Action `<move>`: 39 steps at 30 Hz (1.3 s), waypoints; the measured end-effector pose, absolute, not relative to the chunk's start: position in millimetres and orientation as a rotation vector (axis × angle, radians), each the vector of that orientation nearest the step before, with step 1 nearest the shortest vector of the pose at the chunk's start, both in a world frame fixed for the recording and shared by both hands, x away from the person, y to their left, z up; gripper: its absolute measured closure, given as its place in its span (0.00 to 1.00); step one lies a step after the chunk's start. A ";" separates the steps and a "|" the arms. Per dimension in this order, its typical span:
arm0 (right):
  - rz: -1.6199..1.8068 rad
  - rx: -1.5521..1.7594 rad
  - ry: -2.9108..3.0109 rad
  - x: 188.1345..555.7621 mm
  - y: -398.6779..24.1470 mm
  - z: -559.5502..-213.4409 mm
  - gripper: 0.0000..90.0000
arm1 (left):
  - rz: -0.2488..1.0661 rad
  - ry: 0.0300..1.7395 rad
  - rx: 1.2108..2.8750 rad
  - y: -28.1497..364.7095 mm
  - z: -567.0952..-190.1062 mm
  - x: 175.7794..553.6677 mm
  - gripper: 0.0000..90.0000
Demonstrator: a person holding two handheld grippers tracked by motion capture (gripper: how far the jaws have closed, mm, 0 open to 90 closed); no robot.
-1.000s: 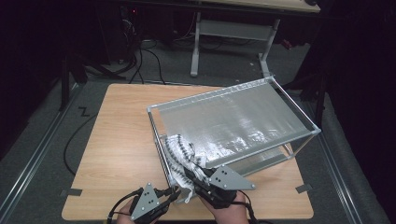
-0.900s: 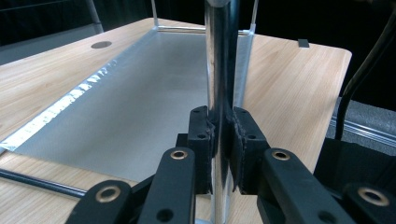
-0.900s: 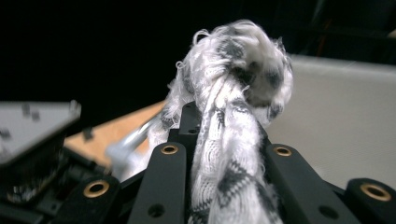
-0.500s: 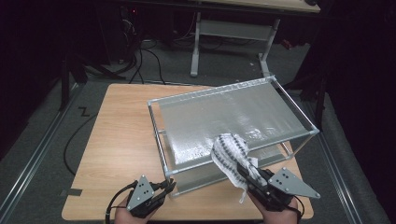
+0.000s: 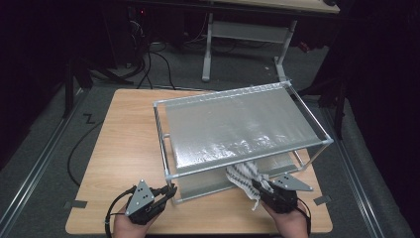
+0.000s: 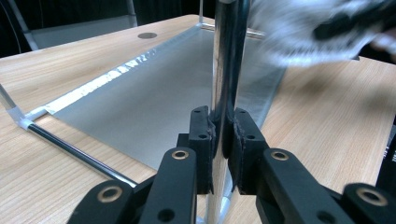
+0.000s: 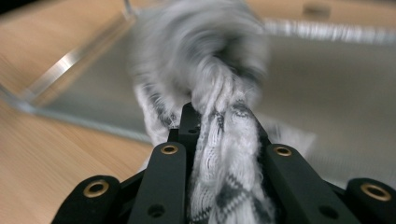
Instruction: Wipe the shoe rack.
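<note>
Landmark for this record is the two-tier metal-framed rack with silvery sheet shelves (image 5: pixel 237 130), standing on the light wooden table (image 5: pixel 129 148).

Left gripper (image 5: pixel 168 191): at the rack's near left corner, seen from the high view. Its jaws are pressed together on the rack's shiny upright corner post (image 6: pixel 227 70); the left gripper view (image 6: pixel 223 140) shows both black pads bearing on the post from either side, with the rack's lower silvery shelf sheet (image 6: pixel 159 107) stretching away behind it. The person's left hand (image 5: pixel 130 229) carries the gripper from the near table edge.

Right gripper (image 5: pixel 257 187): at the rack's near right side, in front of the lower tier. Its jaws are pinching a white knitted cloth with grey pattern (image 5: pixel 243 176). In the right gripper view (image 7: pixel 219 135) the cloth (image 7: pixel 224 154) is bunched between the two black jaws and bulges out beyond them, its far part blurred. In the high view, the cloth's free end lies under the front rail of the rack's upper shelf, over the near edge of the lower shelf; whether it rests on the sheet cannot be told. The person's right hand (image 5: pixel 289 220) enters from the near table edge.

The rack stands slightly skewed to the table edges, toward its right half.
</note>
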State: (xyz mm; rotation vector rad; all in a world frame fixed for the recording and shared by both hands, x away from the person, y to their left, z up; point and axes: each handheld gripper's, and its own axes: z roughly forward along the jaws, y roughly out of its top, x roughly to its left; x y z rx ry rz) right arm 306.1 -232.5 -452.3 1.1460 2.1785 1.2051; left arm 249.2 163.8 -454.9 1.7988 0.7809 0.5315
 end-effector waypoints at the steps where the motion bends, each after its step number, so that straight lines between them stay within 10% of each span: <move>1: 1.158 1.161 2.200 310.9 -232.5 -460.5 0.85 | 0.533 0.781 1.800 164.3 -454.7 249.2 0.90; 25: 1.115 1.018 2.463 319.4 -162.9 -493.0 0.84 | 0.663 0.990 1.776 260.0 -450.2 252.6 0.90; 39: 1.171 1.144 2.163 304.0 -223.7 -457.4 0.84 | 0.658 0.986 1.743 271.2 -453.6 261.2 0.89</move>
